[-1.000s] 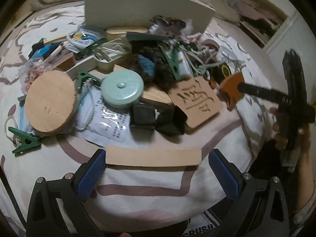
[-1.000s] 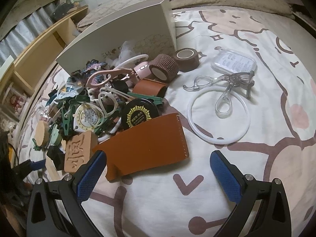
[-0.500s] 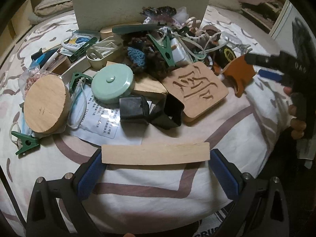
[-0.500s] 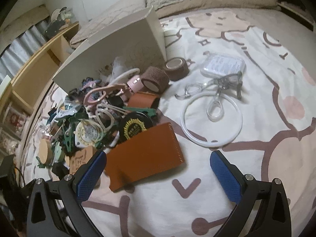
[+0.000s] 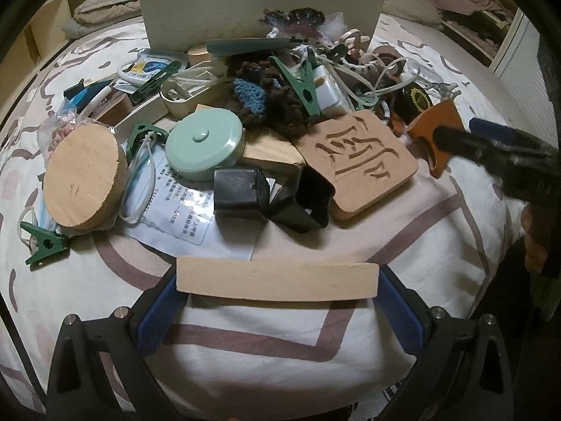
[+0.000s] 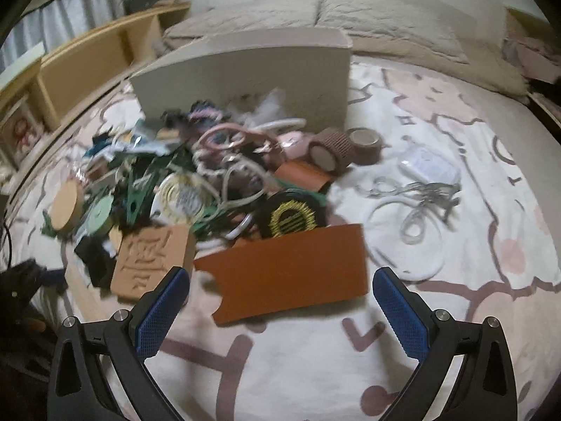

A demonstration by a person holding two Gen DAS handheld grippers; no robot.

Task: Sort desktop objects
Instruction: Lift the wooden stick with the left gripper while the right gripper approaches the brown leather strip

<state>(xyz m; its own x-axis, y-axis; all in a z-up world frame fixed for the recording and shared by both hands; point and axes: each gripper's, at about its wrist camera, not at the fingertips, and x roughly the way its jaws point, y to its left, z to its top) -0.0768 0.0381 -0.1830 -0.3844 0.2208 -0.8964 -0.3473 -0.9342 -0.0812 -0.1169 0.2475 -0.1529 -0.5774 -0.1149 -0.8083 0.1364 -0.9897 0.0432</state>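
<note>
Jaws: left gripper (image 5: 277,301) clamps wood strip (image 5: 277,277) endwise, right gripper (image 6: 280,301) wide open w/ orange leather pouch (image 6: 291,277) between.

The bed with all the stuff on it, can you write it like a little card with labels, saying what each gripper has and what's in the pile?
surface: patterned bedsheet
left gripper: shut on a pale wooden bar
right gripper: open, orange leather sleeve lying between its fingers
pile: carved wooden block, mint round tin, round cork lid, green clips
behind pile: white box
</note>
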